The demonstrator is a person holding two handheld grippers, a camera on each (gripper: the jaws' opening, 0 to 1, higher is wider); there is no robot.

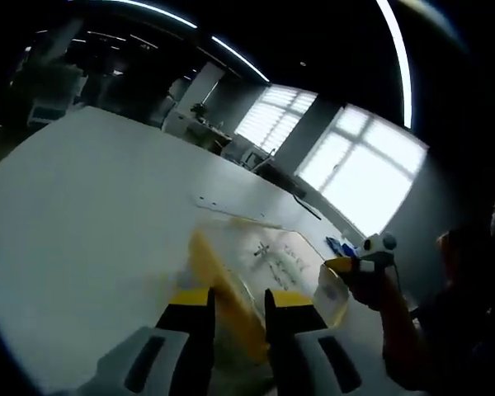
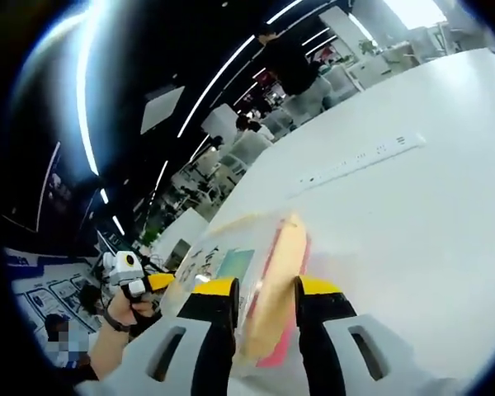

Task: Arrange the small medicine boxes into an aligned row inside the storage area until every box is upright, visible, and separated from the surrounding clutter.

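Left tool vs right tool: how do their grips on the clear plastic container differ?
The left tool has its yellow-tipped jaws astride the yellow wall of the clear plastic container, on a white table. The right tool straddles a yellow and pink edge at the container's opposite end. The left tool's view faces bright windows; the right tool's faces a dim office. Both have narrow gaps; actual clamping is unclear.
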